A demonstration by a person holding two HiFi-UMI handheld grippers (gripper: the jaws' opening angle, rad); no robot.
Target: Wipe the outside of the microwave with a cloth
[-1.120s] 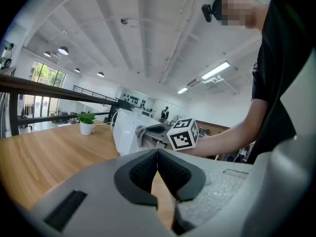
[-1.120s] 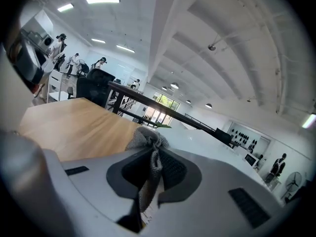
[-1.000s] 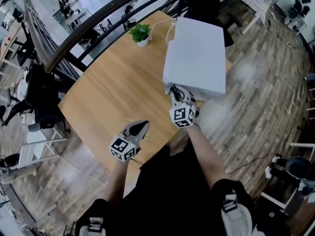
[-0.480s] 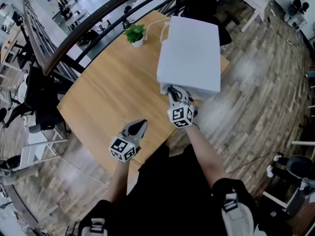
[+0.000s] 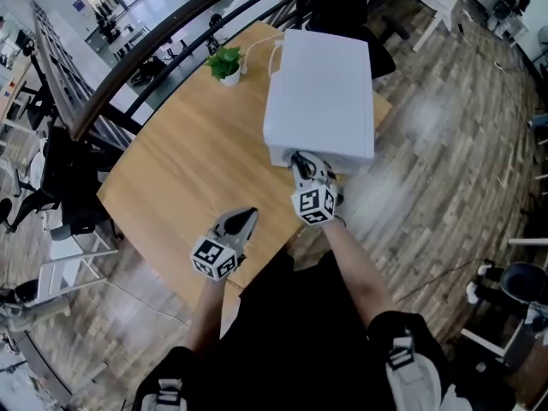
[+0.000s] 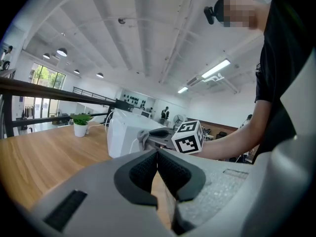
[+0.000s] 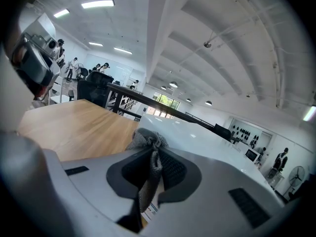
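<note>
A white microwave (image 5: 321, 92) stands on the wooden table (image 5: 197, 161), at its right side. My right gripper (image 5: 301, 161) is shut on a grey cloth (image 7: 148, 142), and the cloth's bunched end sits at the microwave's near lower edge (image 7: 207, 142). The cloth also shows in the left gripper view, a grey wad (image 6: 142, 136) against the white box (image 6: 123, 132). My left gripper (image 5: 246, 222) hovers over the table's near edge, to the left of the right one, jaws together with nothing between them (image 6: 157, 168).
A small potted plant (image 5: 226, 63) stands at the table's far side, with a white cable (image 5: 257, 54) running to the microwave. A dark railing (image 5: 171, 32) runs behind the table. Wood floor lies to the right, chairs to the left.
The microwave and table have drifted up and left in the head view as the head moved. Both grippers hold nearly the same places, the right still at the microwave's near edge.
</note>
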